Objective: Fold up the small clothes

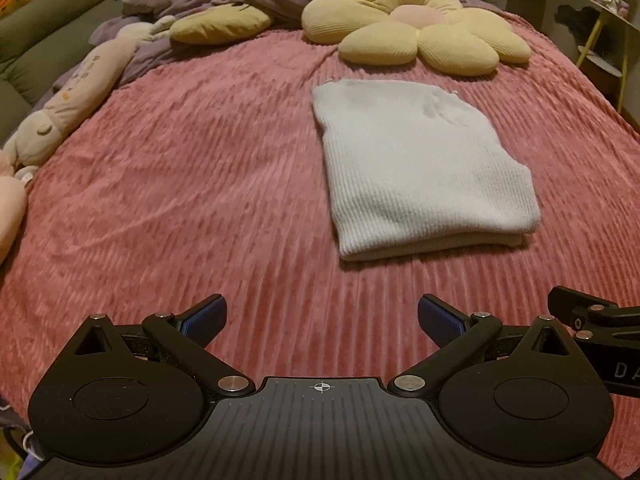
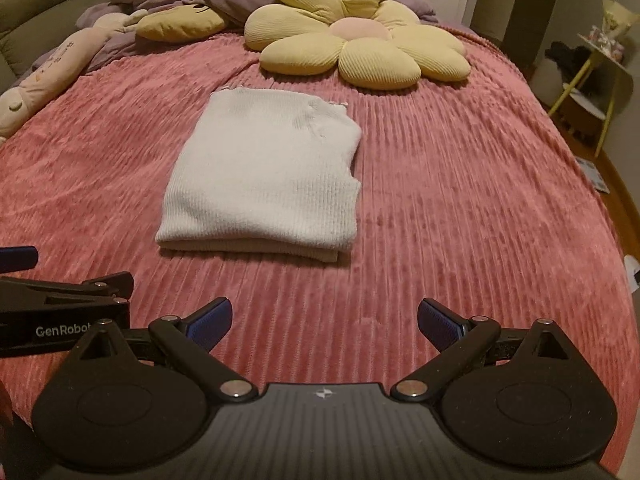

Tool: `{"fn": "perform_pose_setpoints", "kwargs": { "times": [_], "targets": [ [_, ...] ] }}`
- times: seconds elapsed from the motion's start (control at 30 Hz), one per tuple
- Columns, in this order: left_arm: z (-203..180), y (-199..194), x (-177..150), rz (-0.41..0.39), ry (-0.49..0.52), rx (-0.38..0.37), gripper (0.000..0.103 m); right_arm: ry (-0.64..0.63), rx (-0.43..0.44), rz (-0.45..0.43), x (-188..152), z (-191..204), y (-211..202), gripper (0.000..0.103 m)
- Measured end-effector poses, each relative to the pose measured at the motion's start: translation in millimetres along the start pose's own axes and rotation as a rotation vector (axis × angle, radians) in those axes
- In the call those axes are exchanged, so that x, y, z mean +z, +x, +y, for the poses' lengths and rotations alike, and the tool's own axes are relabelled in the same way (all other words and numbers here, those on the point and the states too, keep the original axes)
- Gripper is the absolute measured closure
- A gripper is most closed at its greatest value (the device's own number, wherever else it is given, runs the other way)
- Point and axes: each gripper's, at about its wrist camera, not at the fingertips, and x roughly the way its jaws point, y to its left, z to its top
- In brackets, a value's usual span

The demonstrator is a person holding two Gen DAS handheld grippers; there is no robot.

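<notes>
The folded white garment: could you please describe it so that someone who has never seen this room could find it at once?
Start from the bed's pink ribbed blanket. Find the big yellow flower-shaped cushion at the far end; just nearer than it lies the folded white garment, flat, in a neat rectangle. It is the only white ribbed knit there, with layered edges; its neighbours are plump cushions and plush toys.

Black grippers (image 1: 322, 316) (image 2: 324, 318), blue pads (image 2: 212, 320) (silver screws).
</notes>
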Motion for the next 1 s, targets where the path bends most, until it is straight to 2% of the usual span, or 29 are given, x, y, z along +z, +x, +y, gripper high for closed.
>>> {"fn": "perform_pose_setpoints", "kwargs": {
  "times": [0.37,1.0],
  "targets": [
    [-10.7,-3.7,0.5,-0.006,0.059,0.021,0.000,0.022,-0.003,0.000,1.8,-5.3,-2.1,0.004],
    [-11.0,-5.1,2.8,0.010,0.044,0.005,0.000,0.027,-0.001,-0.014,3.9,-8.0,-8.4,0.004]
  ]
}}
